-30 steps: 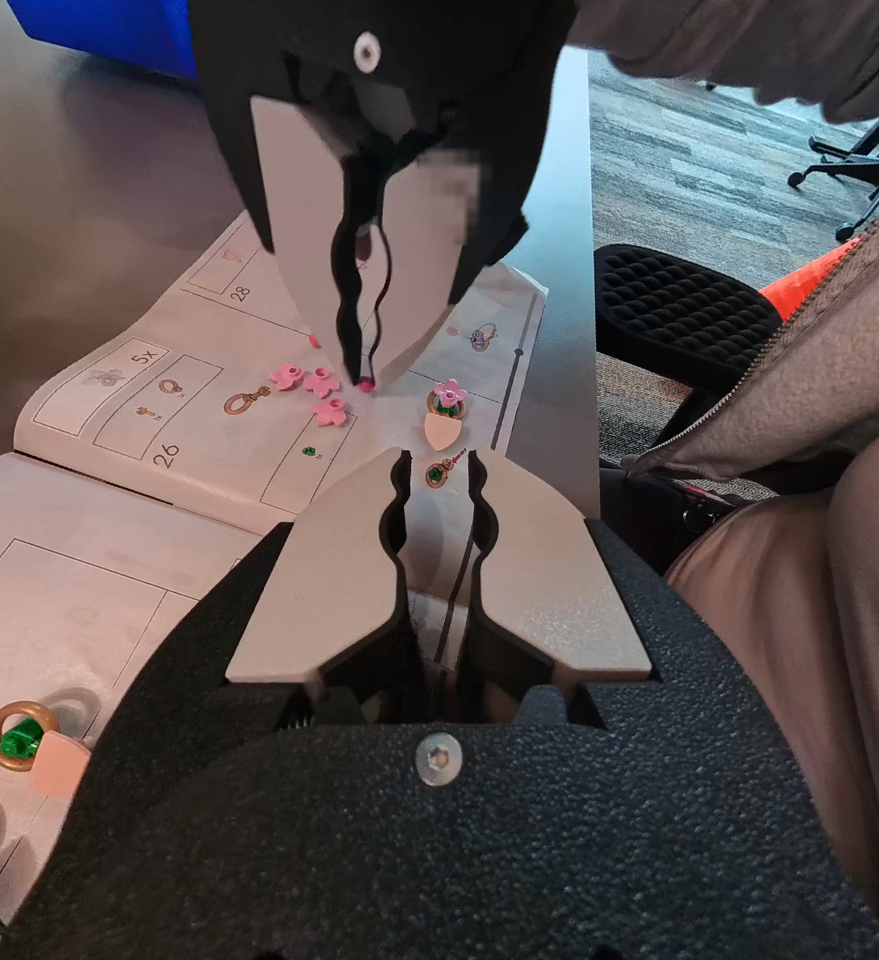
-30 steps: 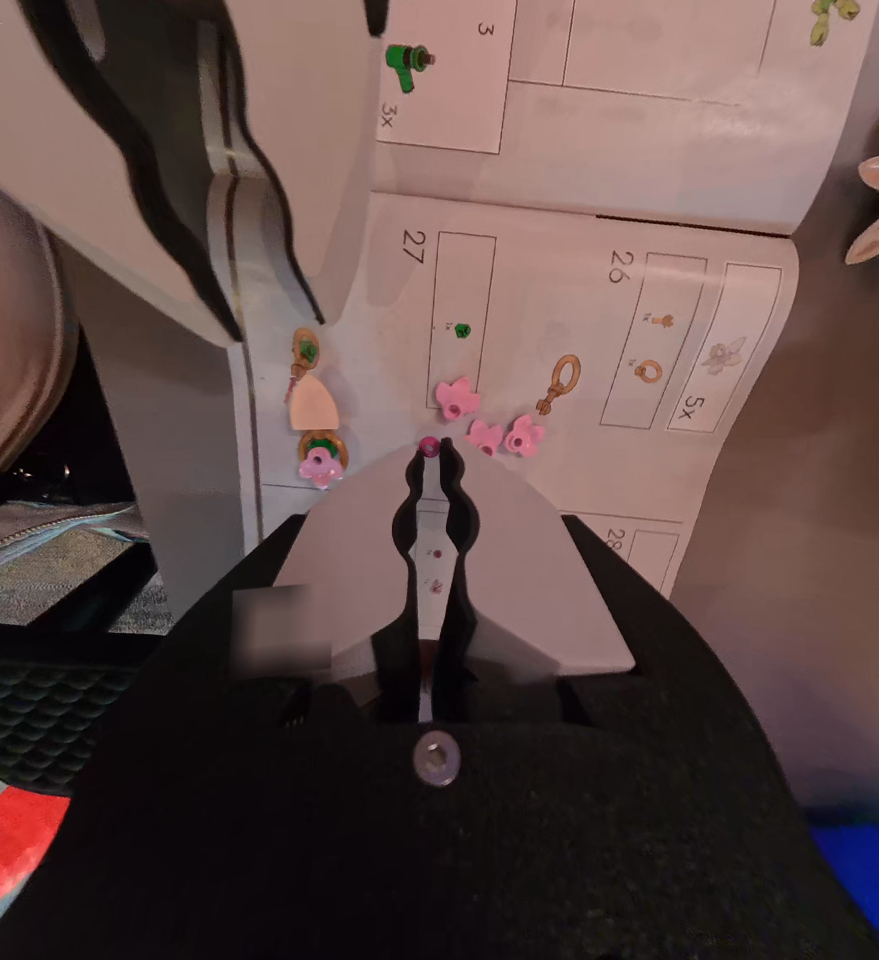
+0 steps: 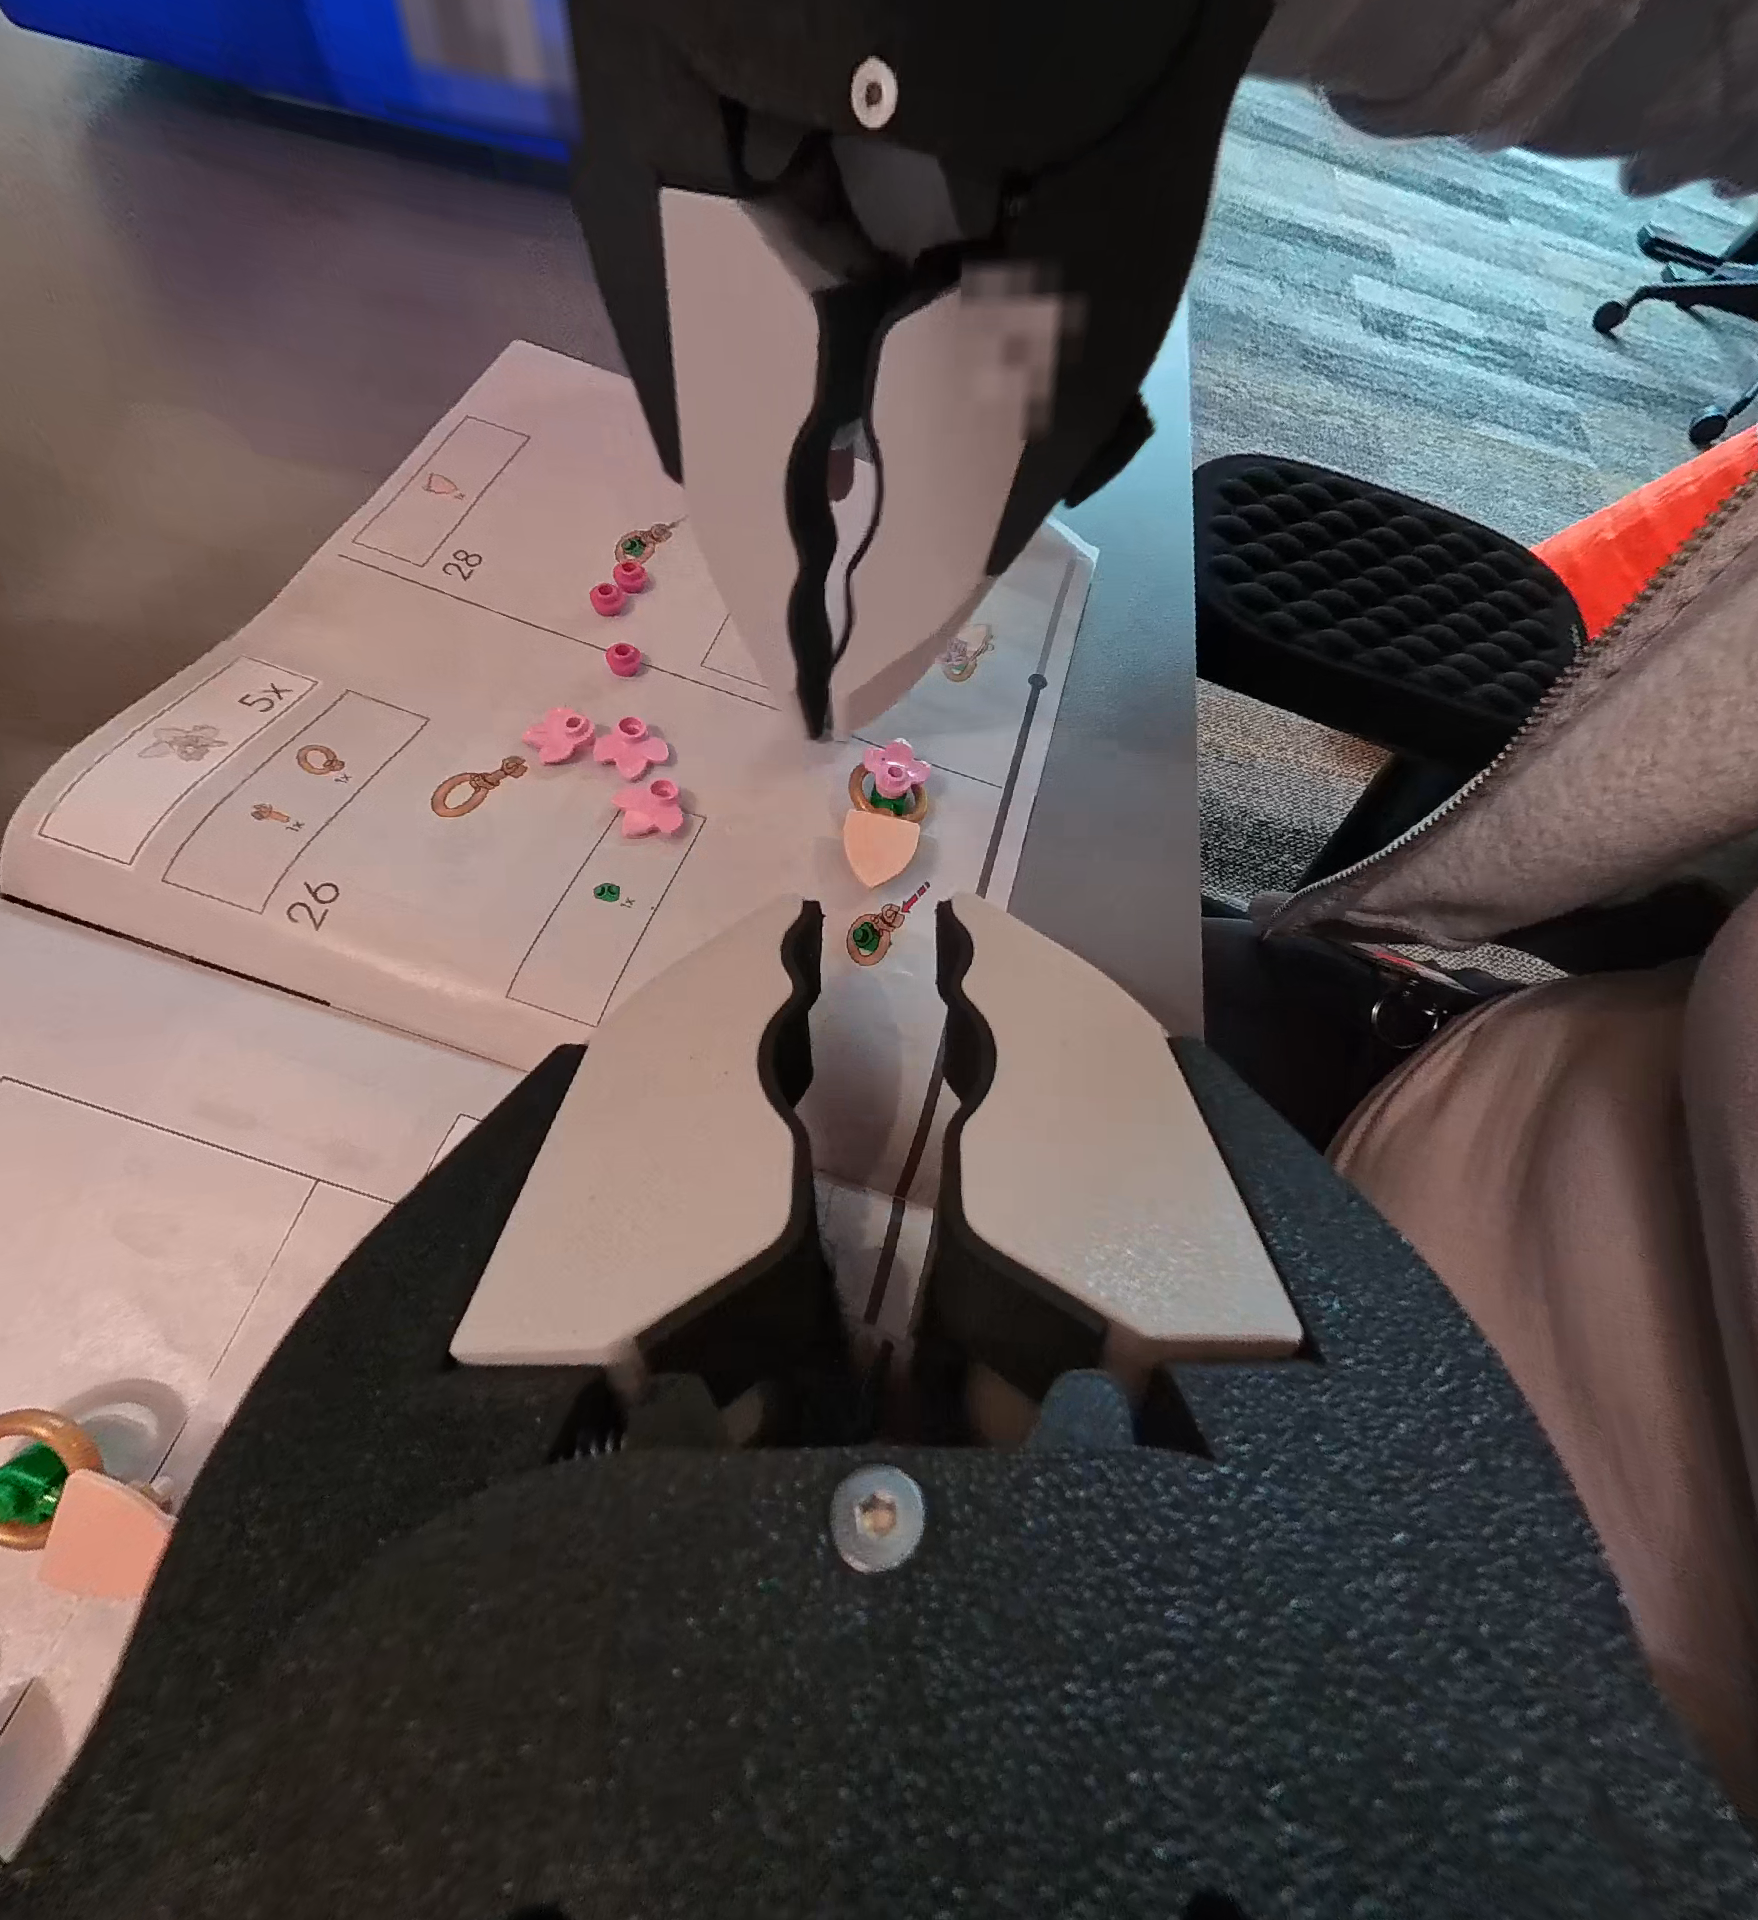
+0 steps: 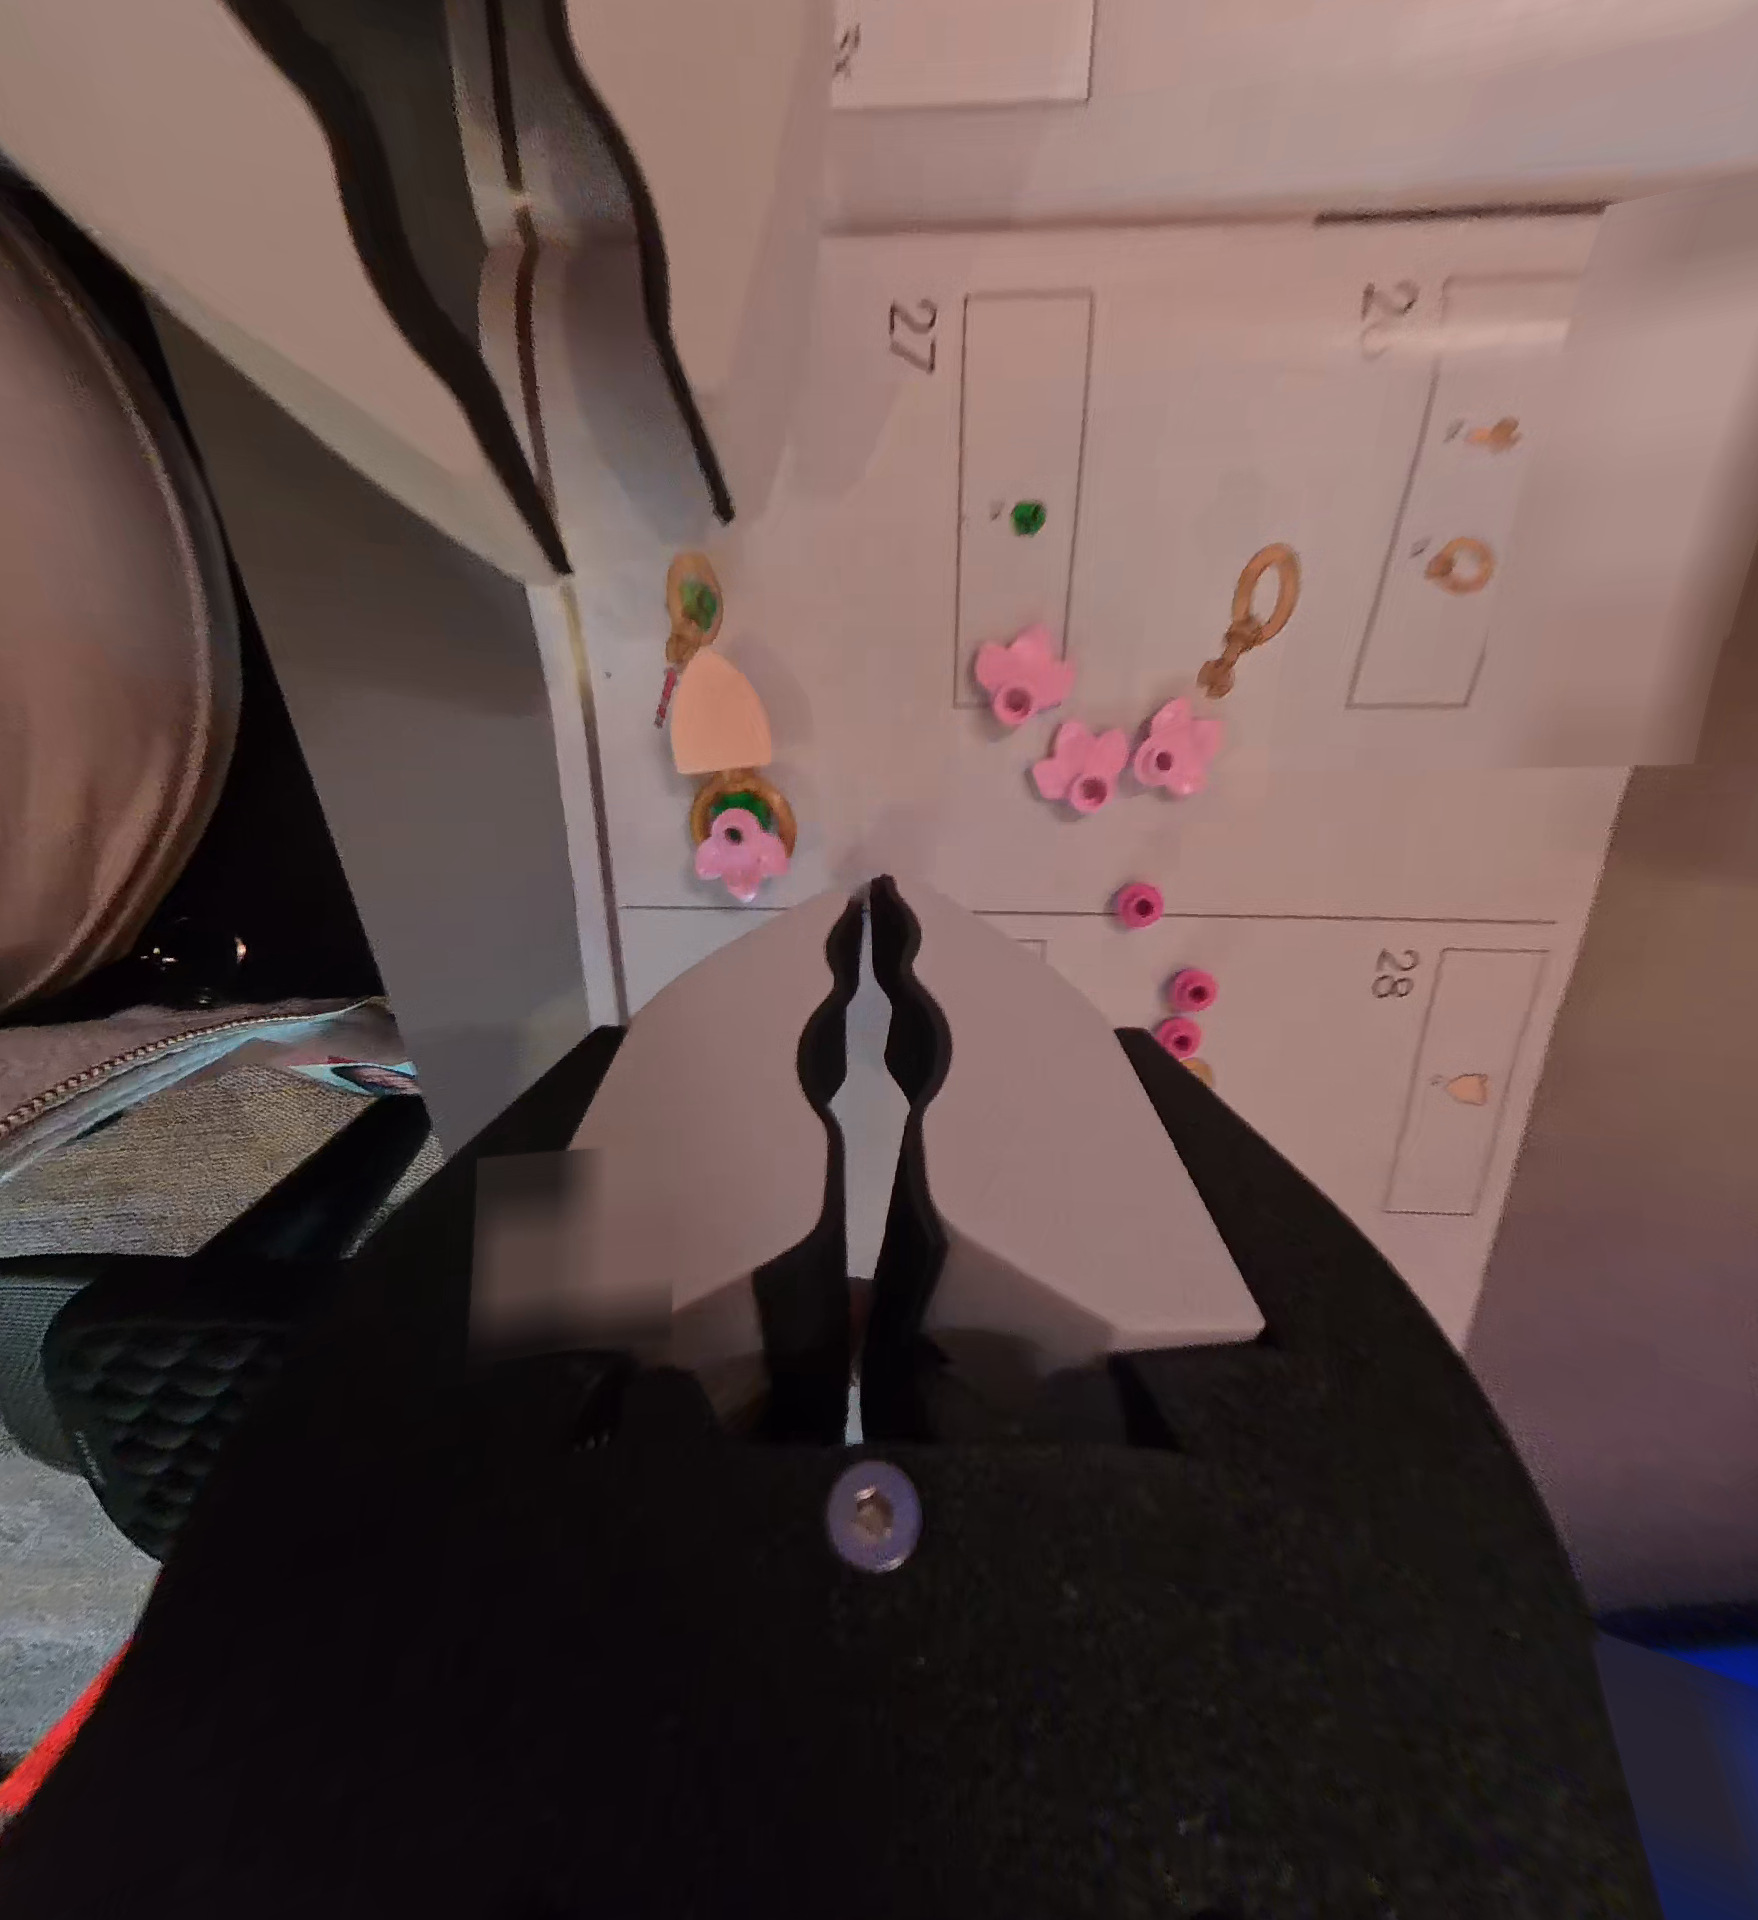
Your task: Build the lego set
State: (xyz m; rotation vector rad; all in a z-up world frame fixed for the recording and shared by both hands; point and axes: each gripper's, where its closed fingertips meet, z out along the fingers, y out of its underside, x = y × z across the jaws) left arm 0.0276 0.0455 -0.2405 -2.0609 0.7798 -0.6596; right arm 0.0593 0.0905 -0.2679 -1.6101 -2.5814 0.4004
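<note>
Pink flower assembly (image 3: 890, 798) beside shut right claw (image 4: 873, 902)

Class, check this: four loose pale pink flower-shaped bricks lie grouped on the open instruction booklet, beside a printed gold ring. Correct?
Not quite: there are three loose pale pink flower-shaped bricks, not four, grouped on the open instruction booklet beside the printed gold ring. The left wrist view shows this.

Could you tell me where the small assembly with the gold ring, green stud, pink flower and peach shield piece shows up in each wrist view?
Left wrist view: the assembly lies just above centre, beyond the open left gripper.
Right wrist view: the assembly sits left of centre, beside the shut right gripper.
Shared landmark: the three loose pink flowers on the instruction booklet.
</note>
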